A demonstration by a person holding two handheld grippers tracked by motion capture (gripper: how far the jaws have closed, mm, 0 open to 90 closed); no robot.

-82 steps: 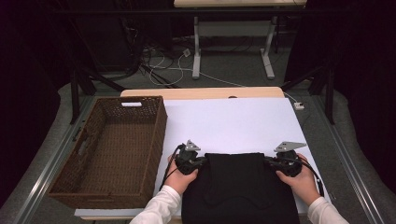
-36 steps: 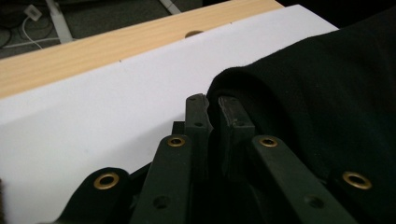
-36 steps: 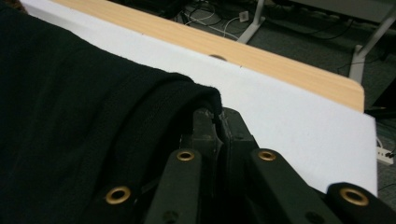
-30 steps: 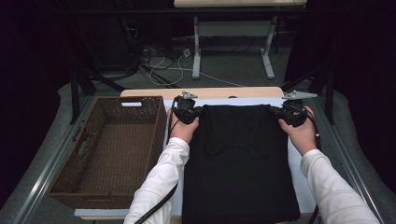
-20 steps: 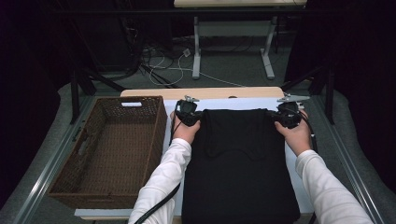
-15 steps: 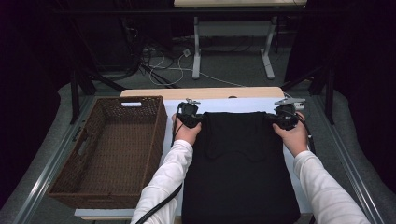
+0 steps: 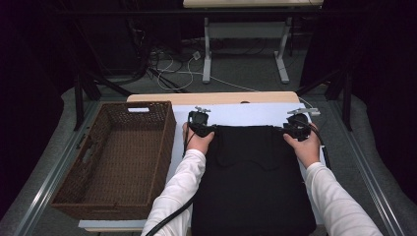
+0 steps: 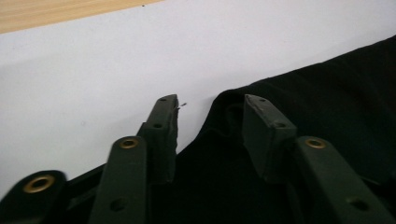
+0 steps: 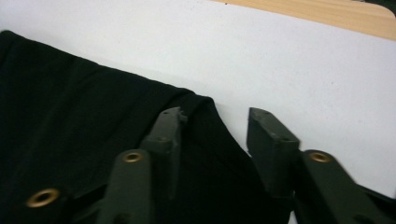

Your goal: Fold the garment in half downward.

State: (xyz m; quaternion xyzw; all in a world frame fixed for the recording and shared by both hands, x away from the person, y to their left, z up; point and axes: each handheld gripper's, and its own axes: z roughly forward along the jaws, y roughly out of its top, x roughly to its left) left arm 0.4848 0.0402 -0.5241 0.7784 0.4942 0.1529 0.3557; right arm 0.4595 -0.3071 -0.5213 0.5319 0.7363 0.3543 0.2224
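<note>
A black cloth [image 7: 251, 182] lies spread flat on the white counter [image 7: 246, 114], reaching from near the far edge of the white sheet down to the near edge between the person's two forearms. Its far edge runs straight across between the two grippers, with a shallow fold line showing a little way below that edge.

The left gripper [image 7: 198, 119] sits at the cloth's far left corner, held by the left hand [image 7: 197, 140]. In the left gripper view the jaws have just been opening and now stand apart: the corner of the cloth [image 8: 299, 107] lies between and under them, one jaw over the bare white counter [image 8: 93, 74], the other over the cloth, and neither pad presses on it.

The right gripper [image 7: 296, 124] sits at the far right corner, held by the right hand [image 7: 306, 146]. Its jaws have also just been opening and stand released. In the right gripper view the cloth's corner [image 9: 84, 130] lies loose between them, one jaw above the cloth, the other above the white counter [image 9: 299, 70].

A brown woven basket [image 7: 147, 147] stands just left of the cloth, beside the left forearm. A strip of bare wood [image 7: 211, 97] shows along the counter's far edge.
</note>
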